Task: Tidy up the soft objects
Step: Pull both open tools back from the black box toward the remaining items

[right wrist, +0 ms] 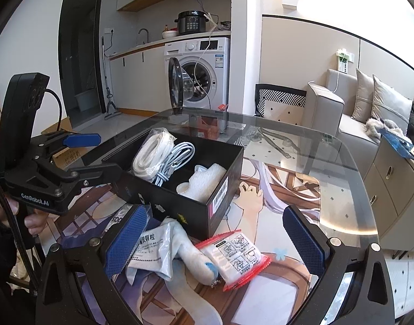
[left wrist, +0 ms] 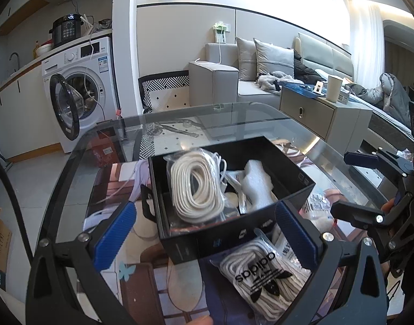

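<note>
At centre frame, the left gripper (left wrist: 204, 233) is hovering with jaws spread around the black box (left wrist: 228, 233); the right gripper (right wrist: 217, 241) is gaping over a red-edged packet (right wrist: 234, 257), gripping nothing.

- You are in a small home flat: beyond your tongs stand a washing machine (right wrist: 200, 74), a kitchen counter (right wrist: 142, 48) and a cushioned sofa (left wrist: 264, 73).
</note>
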